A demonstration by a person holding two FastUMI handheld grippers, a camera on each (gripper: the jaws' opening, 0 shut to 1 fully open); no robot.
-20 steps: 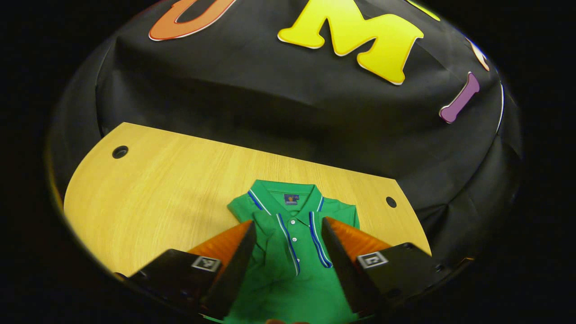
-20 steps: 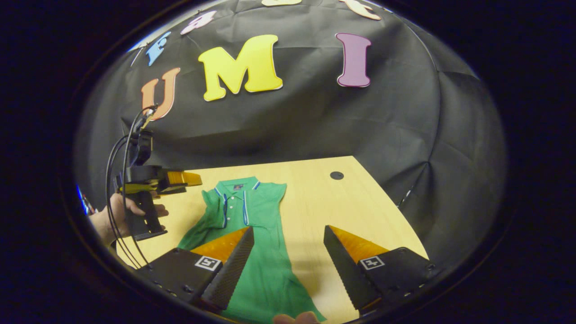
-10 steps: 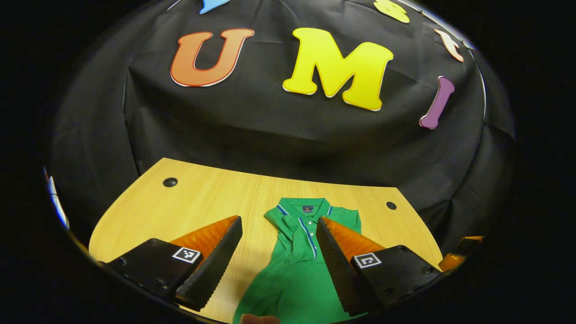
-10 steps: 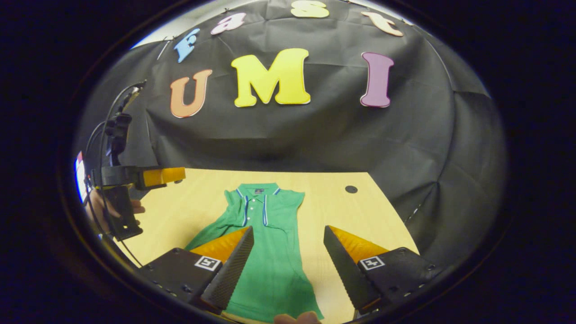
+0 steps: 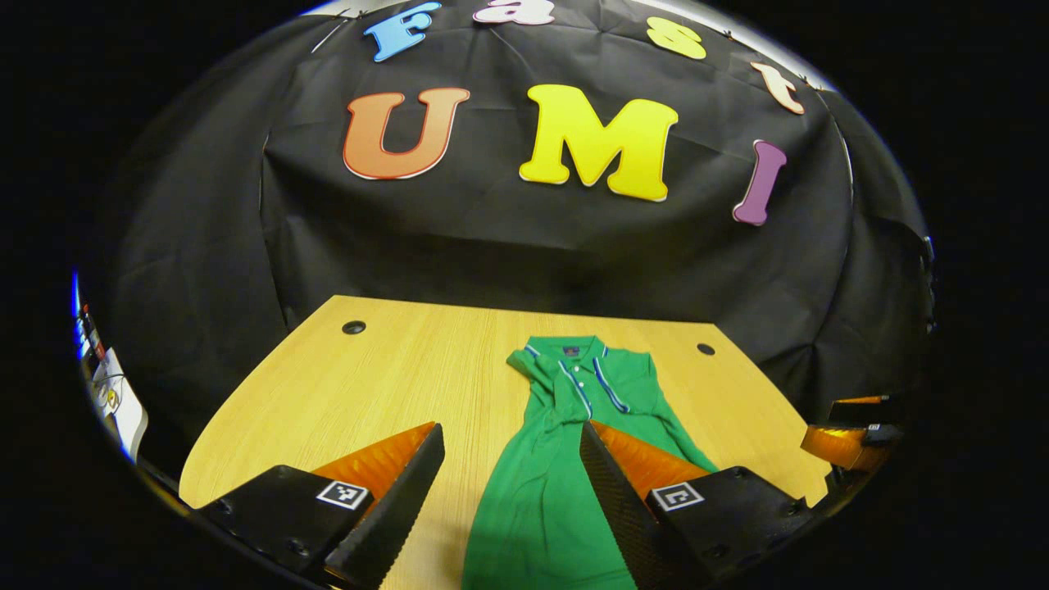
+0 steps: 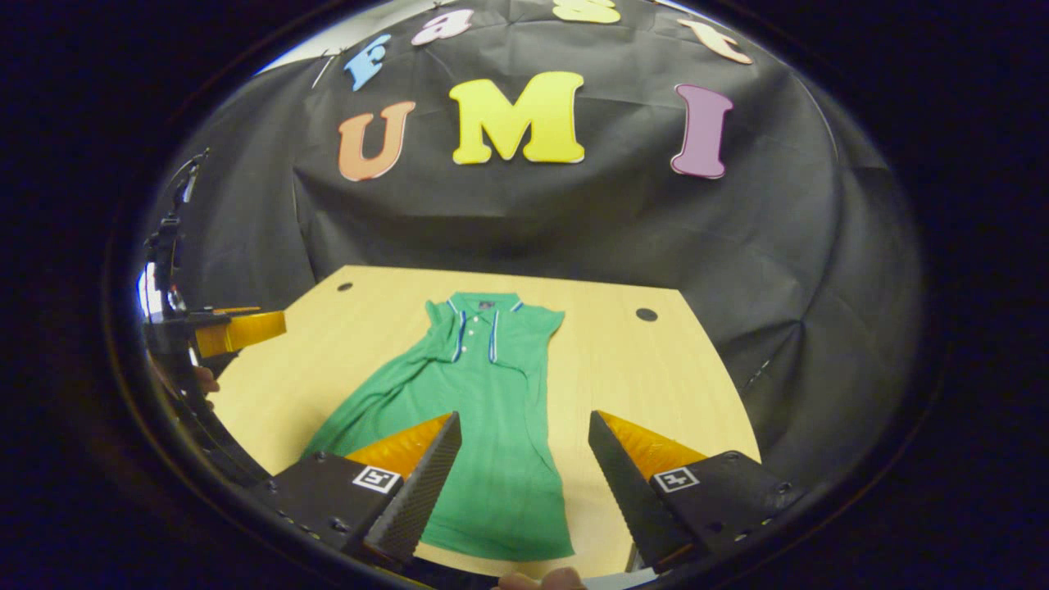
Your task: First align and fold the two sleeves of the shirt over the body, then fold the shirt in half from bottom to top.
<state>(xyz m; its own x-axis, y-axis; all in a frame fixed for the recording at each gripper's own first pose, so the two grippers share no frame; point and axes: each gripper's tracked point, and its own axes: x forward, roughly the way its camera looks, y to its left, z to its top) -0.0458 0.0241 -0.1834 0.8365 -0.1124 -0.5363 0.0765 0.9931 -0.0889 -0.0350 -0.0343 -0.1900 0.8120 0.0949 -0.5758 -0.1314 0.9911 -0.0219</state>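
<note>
A green polo shirt (image 6: 483,410) lies flat on the wooden table (image 6: 639,369), collar toward the wall, both sleeves folded in over the body. In the left gripper view the shirt (image 5: 565,459) runs from the collar down between my fingers. My left gripper (image 5: 508,483) is open above the table's near part, nothing between its fingers. My right gripper (image 6: 524,475) is open too, over the shirt's lower part near the hem. The left gripper (image 6: 233,328) also shows at the left edge of the right gripper view; the right gripper (image 5: 844,434) shows at the right edge of the left gripper view.
The table has round cable holes at its far corners (image 5: 354,327) (image 5: 706,349). Bare wood lies to the left of the shirt (image 5: 369,385). The black cloth wall stands close behind the table. A fingertip (image 6: 541,580) shows at the bottom edge.
Both grippers have drawn back toward the near edge of the table and away from the shirt, which now looks smaller and farther off. Both stayed open.
</note>
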